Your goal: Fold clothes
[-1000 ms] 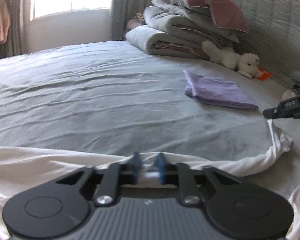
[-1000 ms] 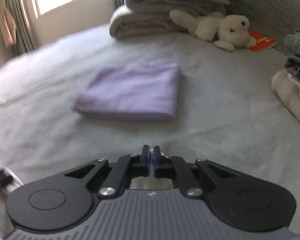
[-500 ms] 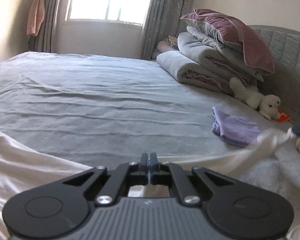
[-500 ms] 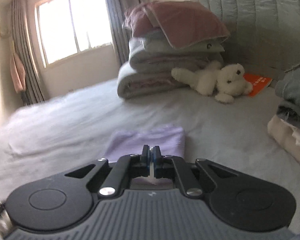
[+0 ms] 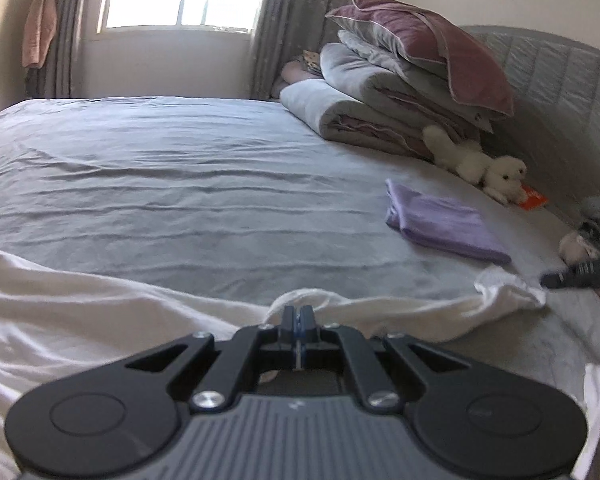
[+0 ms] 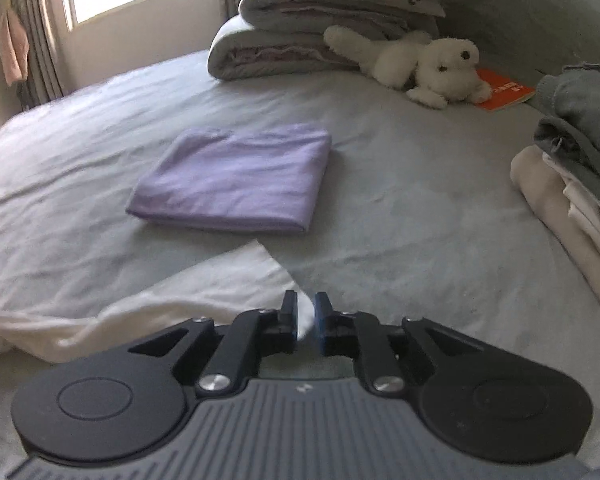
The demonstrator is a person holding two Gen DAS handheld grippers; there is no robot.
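A white garment (image 5: 100,300) lies spread across the near side of the grey bed (image 5: 180,184). My left gripper (image 5: 298,316) is shut on a raised fold of its edge. From that fold the edge runs right to a corner held by my right gripper (image 5: 572,278). In the right wrist view, the right gripper (image 6: 305,312) has the white garment's (image 6: 204,284) corner pinched between fingers that stand slightly apart, low over the sheet. A folded purple garment (image 6: 236,176) lies just beyond it.
Folded quilts and a pillow (image 5: 400,92) are stacked at the headboard, with a white plush toy (image 6: 420,64) and an orange booklet (image 6: 504,90) beside them. A pile of grey and cream clothes (image 6: 572,160) sits at the right. A window and curtains are behind the bed.
The left gripper closed on the white garment's edge. Both grippers rose, then came down toward the bed, laying the corner near the purple garment. The right fingers now stand slightly wider.
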